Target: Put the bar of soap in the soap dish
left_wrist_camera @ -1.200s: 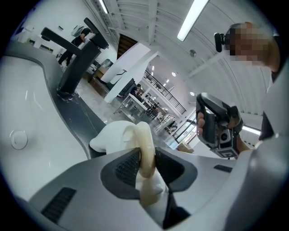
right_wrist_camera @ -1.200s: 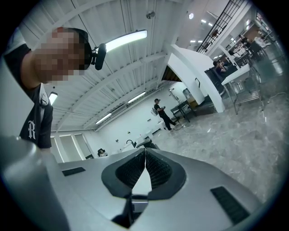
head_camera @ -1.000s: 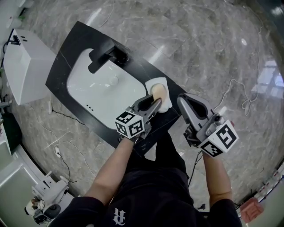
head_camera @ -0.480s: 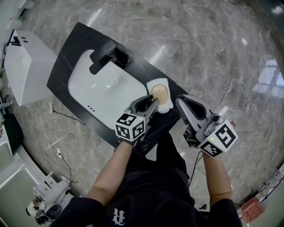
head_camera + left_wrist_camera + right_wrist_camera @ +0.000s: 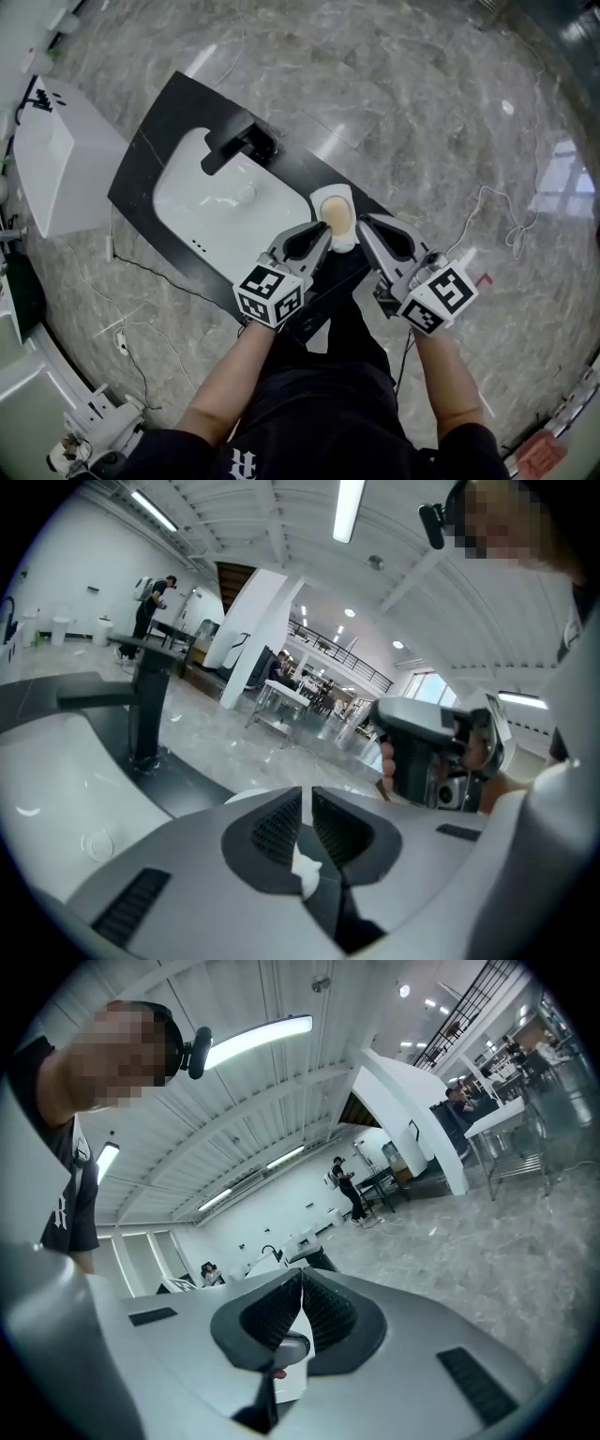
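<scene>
head view: the bar of soap (image 5: pixel 335 212) lies in the white soap dish (image 5: pixel 348 193) on the black counter (image 5: pixel 150 155), beside the sink (image 5: pixel 220 211). the left gripper (image 5: pixel 323 230) hangs near the dish, its jaws closing with a thin gap and nothing between them. the right gripper (image 5: pixel 361 223) is close beside it, jaws together and empty.

The basin (image 5: pixel 211 211) is glossy white, and the table (image 5: pixel 150 155) around it is black with a faint pale vein. Behind the basin, the tap (image 5: pixel 234 145) is matte black. Right of the basin, the bar of soap (image 5: pixel 335 213) is peach-tan and the soap dish (image 5: pixel 347 241) white. The floor (image 5: pixel 422 112) is grey marble with paler streaks.
</scene>
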Demonstrator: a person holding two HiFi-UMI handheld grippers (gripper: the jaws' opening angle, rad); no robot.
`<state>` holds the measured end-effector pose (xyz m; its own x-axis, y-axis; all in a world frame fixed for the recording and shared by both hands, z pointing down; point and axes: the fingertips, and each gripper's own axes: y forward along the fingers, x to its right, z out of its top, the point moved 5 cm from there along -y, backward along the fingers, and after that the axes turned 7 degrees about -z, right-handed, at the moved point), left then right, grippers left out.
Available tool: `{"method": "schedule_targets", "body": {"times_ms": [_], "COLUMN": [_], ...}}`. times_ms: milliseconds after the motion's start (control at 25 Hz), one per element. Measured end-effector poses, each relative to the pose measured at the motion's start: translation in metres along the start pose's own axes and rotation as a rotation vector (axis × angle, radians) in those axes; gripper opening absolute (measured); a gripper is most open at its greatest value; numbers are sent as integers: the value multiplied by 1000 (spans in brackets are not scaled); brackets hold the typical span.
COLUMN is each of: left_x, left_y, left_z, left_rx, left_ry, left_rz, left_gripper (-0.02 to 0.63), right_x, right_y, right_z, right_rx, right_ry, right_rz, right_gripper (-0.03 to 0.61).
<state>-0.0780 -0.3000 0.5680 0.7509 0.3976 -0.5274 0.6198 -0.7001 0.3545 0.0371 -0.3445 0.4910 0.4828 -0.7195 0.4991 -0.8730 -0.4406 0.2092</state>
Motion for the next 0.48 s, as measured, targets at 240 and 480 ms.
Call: {"method": "schedule_targets", "body": {"times_ms": [240, 480], "left_x": [42, 89], "left_y": [-25, -61], "left_z": [55, 102], "left_rx": [124, 248], "left_ry": [78, 204], "left_rz": [-62, -97], "left_gripper": [8, 8], "right_x": [-30, -67], "right_y": [-7, -23], "right_z": [25, 44], "right_rx": [48, 96], "right_ry": [-88, -133], "right_rz": [-28, -59], "right_gripper": [9, 9]}}
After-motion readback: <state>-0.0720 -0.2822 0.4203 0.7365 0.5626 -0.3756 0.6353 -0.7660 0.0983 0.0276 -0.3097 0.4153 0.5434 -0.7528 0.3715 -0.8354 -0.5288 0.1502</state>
